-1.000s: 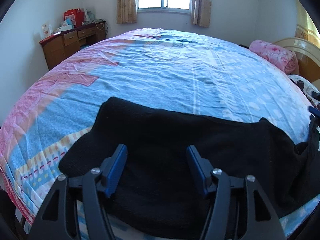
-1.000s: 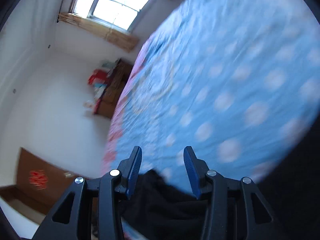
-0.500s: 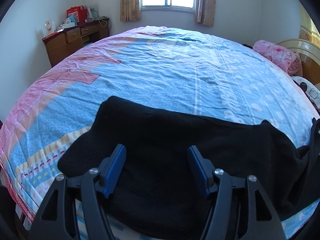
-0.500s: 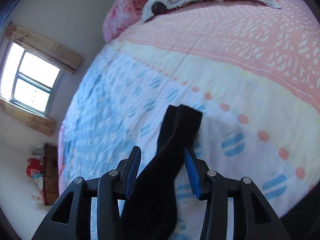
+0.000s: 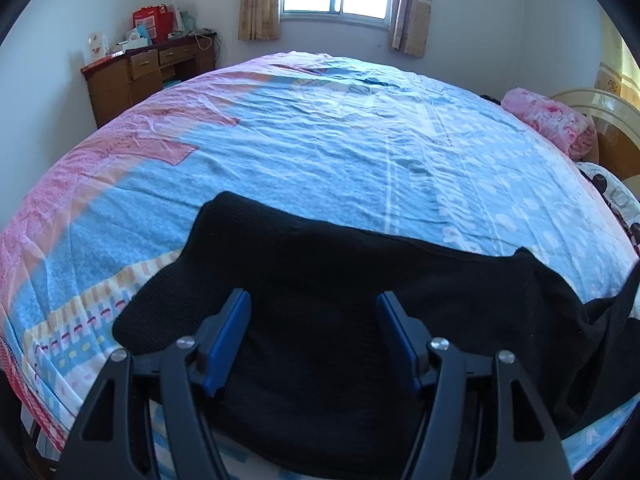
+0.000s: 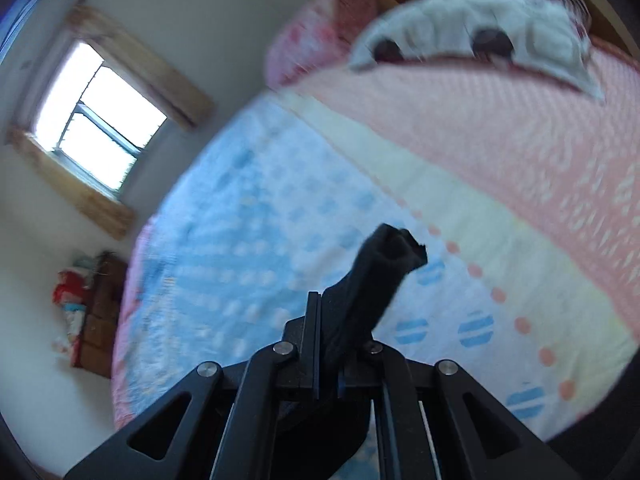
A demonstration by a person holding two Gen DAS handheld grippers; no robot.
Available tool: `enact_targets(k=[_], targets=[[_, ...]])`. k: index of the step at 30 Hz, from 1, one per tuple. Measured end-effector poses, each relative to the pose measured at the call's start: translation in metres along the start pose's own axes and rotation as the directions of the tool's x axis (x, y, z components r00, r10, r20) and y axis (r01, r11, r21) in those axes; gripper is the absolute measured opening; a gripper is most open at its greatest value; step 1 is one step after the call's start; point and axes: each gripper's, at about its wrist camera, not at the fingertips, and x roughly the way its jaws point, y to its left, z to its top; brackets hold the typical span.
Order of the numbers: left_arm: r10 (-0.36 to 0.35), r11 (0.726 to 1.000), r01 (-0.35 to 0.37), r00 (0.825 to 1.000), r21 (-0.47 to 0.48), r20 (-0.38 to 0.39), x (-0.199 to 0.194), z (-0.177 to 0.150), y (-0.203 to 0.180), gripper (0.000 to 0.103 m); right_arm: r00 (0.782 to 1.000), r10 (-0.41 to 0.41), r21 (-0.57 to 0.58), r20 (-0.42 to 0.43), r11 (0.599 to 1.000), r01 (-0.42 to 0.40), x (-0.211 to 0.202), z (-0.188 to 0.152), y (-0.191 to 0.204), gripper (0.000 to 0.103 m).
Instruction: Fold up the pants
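Hovering over the wide end of the black pants (image 5: 360, 320), the left gripper (image 5: 314, 336) stands released, its blue pads clear of the cloth and nothing between them. The pants lie spread along the near edge of the bedspread (image 5: 320, 152), one end trailing off rightward. Over on the right, the right gripper (image 6: 326, 344) has just clamped, jaws closing on a leg end of the pants (image 6: 380, 276), which pokes out past the tips above the dotted sheet. To carry this fold cleanly, I'd judge the right should bring that leg end across and low, square to the wide end, while the left pins the cloth so it cannot drag. Only the left view shows the garment's whole spread and the desk (image 5: 148, 76); only the right, though blurred, shows the pinch itself and the pillow (image 6: 480, 44).
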Motion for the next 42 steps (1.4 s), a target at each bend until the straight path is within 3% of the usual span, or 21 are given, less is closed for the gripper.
enact_targets(k=[2, 7, 14, 17, 23, 27, 29, 31, 34, 37, 42], targets=[[-0.006, 1.000, 0.006, 1.000, -0.006, -0.001, 0.000, 0.000, 0.001, 0.068, 0.992, 0.112, -0.040, 0.059, 0.993, -0.110, -0.046, 0.004, 0.004, 0.005], [-0.012, 1.000, 0.012, 1.000, -0.017, -0.002, 0.000, 0.001, 0.001, 0.068, 0.972, 0.211, -0.118, 0.104, 0.973, -0.199, -0.124, -0.014, -0.028, 0.005], [0.021, 0.999, -0.021, 1.000, 0.035, -0.008, 0.005, 0.001, -0.009, 0.077, 0.993, 0.078, 0.079, 0.083, 0.993, -0.085, -0.117, -0.092, -0.168, 0.005], [0.040, 0.998, -0.039, 0.999, 0.049, -0.012, 0.007, 0.001, -0.014, 0.081, 0.994, 0.069, 0.120, 0.089, 0.990, -0.079, -0.108, -0.108, -0.192, 0.004], [0.025, 0.999, -0.024, 1.000, 0.023, -0.011, 0.006, 0.002, -0.011, 0.081, 0.994, -0.045, -0.008, 0.094, 0.999, 0.046, -0.110, -0.103, -0.170, 0.003], [0.042, 0.998, -0.041, 0.999, 0.041, -0.024, 0.007, 0.003, -0.014, 0.081, 0.973, 0.054, -0.154, 0.225, 0.988, -0.019, -0.149, -0.101, -0.139, 0.003], [0.042, 0.999, -0.041, 0.999, 0.035, -0.022, 0.007, 0.003, -0.014, 0.081, 0.972, 0.078, -0.212, 0.220, 0.977, -0.030, -0.153, -0.098, -0.133, 0.003], [0.045, 0.998, -0.044, 0.999, 0.035, -0.023, 0.007, 0.002, -0.015, 0.081, 0.988, -0.013, -0.183, 0.151, 0.982, 0.041, -0.139, -0.096, -0.146, 0.003], [0.056, 0.997, -0.054, 0.998, 0.053, -0.031, 0.008, 0.002, -0.017, 0.081, 0.995, -0.069, -0.031, 0.077, 0.997, 0.072, -0.121, -0.097, -0.183, 0.003], [0.050, 0.998, -0.049, 0.998, 0.042, -0.033, 0.007, 0.003, -0.015, 0.081, 0.995, -0.069, -0.042, 0.072, 0.996, 0.073, -0.114, -0.086, -0.172, 0.003], [0.054, 0.998, -0.053, 0.998, 0.039, -0.027, 0.007, 0.002, -0.015, 0.081, 0.986, 0.066, -0.206, 0.153, 0.978, -0.033, -0.139, -0.053, -0.097, 0.003]])
